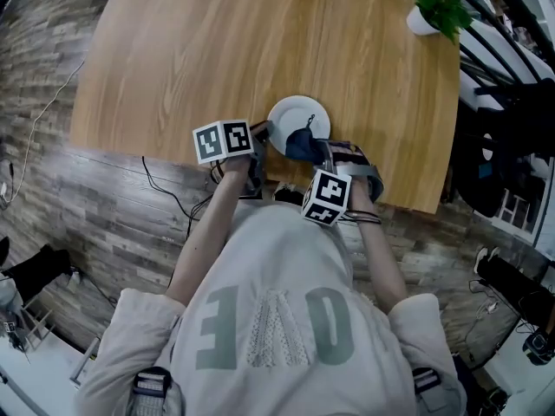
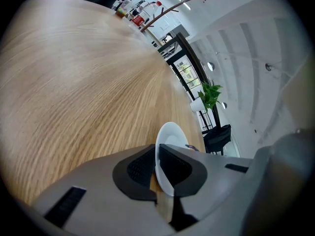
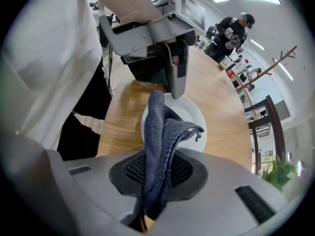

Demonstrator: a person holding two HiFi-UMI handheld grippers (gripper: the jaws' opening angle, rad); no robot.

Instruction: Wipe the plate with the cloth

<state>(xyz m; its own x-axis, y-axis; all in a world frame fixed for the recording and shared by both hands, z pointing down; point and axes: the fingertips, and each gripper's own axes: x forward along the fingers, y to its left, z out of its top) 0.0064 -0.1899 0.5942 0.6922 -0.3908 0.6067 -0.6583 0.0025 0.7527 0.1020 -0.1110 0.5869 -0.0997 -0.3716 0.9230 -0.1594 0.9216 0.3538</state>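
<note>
– White glazed ware, that plate (image 1: 299, 115), just below the middle of the head view, close to the lower edge of the wooden table (image 1: 217, 50). How would you expect it to handle?

– Stiff, smooth, probably slippery, and breakable if it drops. The left gripper (image 2: 157, 167) has its jaws nearly together, pinching the rim on the plate's left side. The rim is the sensible hold, since it leaves the face free.

– And the cloth (image 3: 160, 132)?

– Blue-grey, soft, limp and light. The right gripper (image 3: 156, 178) has its jaws closed on a bunched part, and the loose end flops over the plate's lower right. Whether it presses on the surface, I cannot tell.

– Any worry?

– A thin rim pinch could let the plate pivot or slip under hard rubbing, so I'd judge light strokes safest.
</note>
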